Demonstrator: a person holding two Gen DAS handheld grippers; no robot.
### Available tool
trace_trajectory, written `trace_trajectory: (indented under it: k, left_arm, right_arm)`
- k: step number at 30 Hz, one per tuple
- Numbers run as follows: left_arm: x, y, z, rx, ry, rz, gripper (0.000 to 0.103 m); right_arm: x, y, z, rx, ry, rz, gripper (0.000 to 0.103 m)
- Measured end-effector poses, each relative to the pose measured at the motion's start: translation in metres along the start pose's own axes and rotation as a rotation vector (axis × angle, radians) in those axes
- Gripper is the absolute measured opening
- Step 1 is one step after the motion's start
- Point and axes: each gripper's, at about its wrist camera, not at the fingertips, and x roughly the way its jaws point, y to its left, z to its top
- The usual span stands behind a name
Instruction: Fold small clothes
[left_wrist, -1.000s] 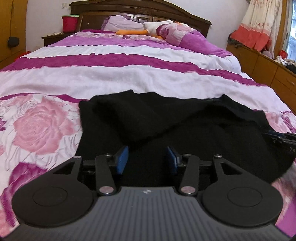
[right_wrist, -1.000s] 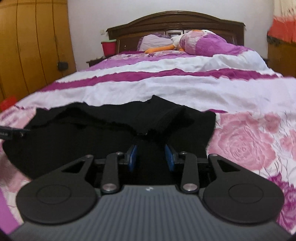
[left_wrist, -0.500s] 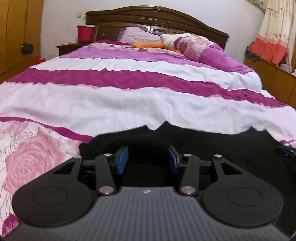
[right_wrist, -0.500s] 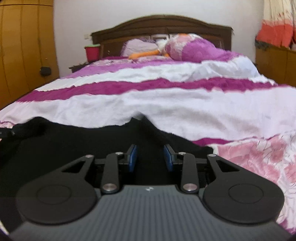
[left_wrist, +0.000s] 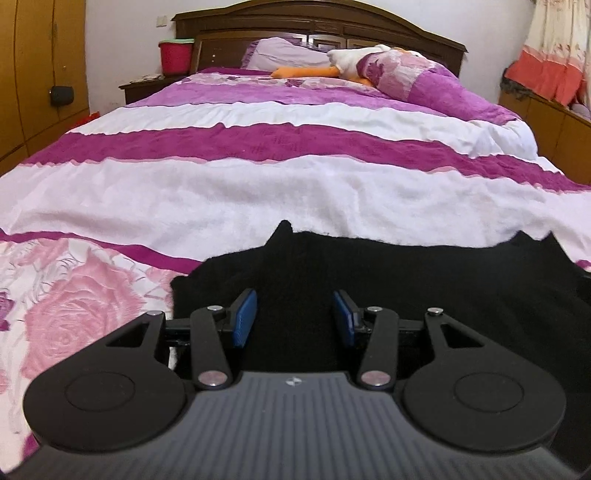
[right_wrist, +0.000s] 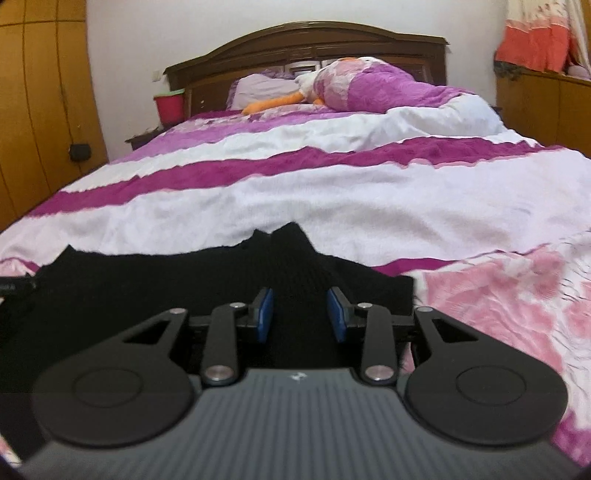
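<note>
In the left wrist view, our left hand-held gripper (left_wrist: 294, 317) has its blue pads apart with the one black garment (left_wrist: 424, 288) bunched between them, not visibly pinched; we judge it raised for a fold. The garment lies at the near end of the bed (left_wrist: 258, 192).

In the right wrist view, our right hand-held gripper (right_wrist: 300, 315) likewise stands apart around the cloth, so two grippers share one garment.
</note>
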Motion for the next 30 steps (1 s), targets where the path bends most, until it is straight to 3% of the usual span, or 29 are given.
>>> trace_trajectory:
  k: [4, 7, 12, 15, 30]
  left_arm:
    - [-0.028, 0.005, 0.001, 0.001, 0.009, 0.021, 0.053]
    - [-0.051, 0.008, -0.002, 0.02, 0.011, 0.036, 0.056]
    - [-0.085, 0.011, -0.021, 0.003, 0.039, 0.049, 0.06]
    - [-0.1, 0.009, -0.037, -0.018, 0.061, 0.041, 0.062]
    - [-0.137, -0.037, -0.08, -0.045, 0.101, 0.032, 0.07]
  right_arm:
    - [-0.026, -0.006, 0.005, 0.015, -0.006, 0.014, 0.038]
    - [-0.05, -0.013, 0.008, 0.049, -0.026, 0.025, 0.056]
    - [-0.083, -0.022, 0.001, 0.103, -0.041, 0.037, 0.057]
    - [-0.098, -0.028, -0.011, 0.156, -0.037, 0.045, 0.065]
    - [-0.129, -0.04, -0.086, 0.427, 0.012, 0.039, 0.069]
